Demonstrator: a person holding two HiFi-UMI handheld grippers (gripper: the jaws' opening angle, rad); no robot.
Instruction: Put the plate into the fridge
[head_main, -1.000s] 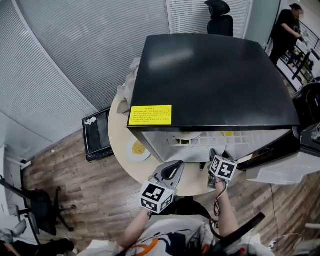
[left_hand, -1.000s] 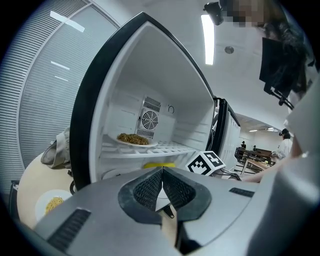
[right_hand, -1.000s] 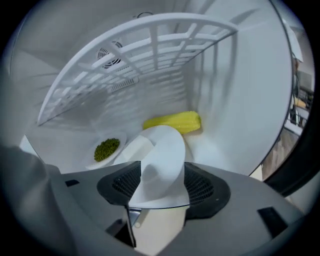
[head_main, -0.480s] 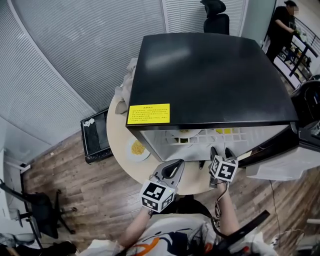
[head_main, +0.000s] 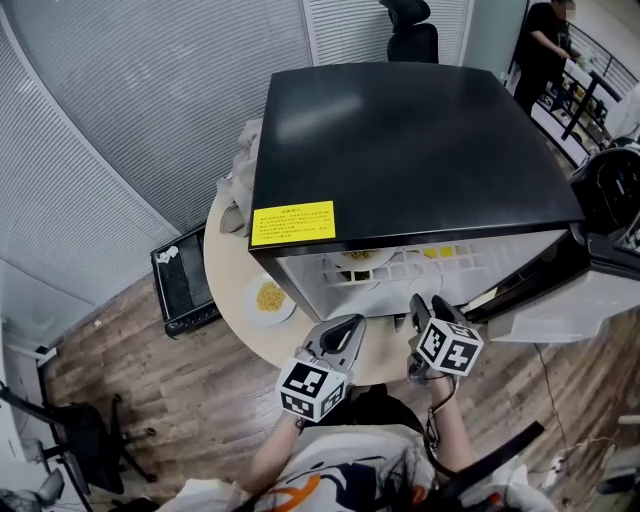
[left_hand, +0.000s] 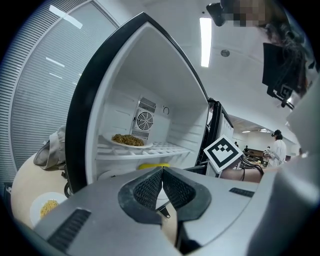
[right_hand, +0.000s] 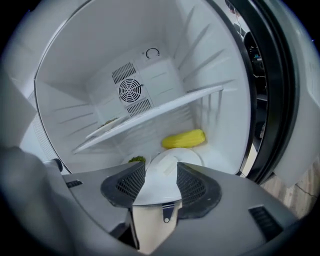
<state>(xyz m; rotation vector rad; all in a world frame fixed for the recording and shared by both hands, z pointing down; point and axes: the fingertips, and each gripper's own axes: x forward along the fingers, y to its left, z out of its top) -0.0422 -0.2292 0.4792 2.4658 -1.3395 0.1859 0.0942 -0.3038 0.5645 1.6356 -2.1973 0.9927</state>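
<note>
- Hanging nearest the person, the left gripper (left_hand: 162, 172) has its pads pressed together on nothing and waits in front of the open fridge (head_main: 420, 150).
- Just to its right, at the fridge mouth, the right gripper (right_hand: 161, 167) is also empty. Its jaws are closing with nothing between the pads.
- Beyond that gap, and apart from the pads, the white plate (right_hand: 175, 159) sits on the fridge floor under the shelf (right_hand: 165, 107), so the placing looks done.
- What is left is the retreat. I would draw the right gripper straight back toward the near side, level and unhurried, clear of the plate's near rim and of the door (head_main: 530, 275) on the right.
- The white plate is round, so it has no long axis. It lies flat with its open face up.
- Behind it, to the far right, a long yellow item (right_hand: 184, 138) lies roughly left to right.
- A plate of noodles (left_hand: 127, 141) sits on the shelf.
- A plate of yellow food (head_main: 265, 298) sits on the table (head_main: 225, 270), left of the fridge.
</note>
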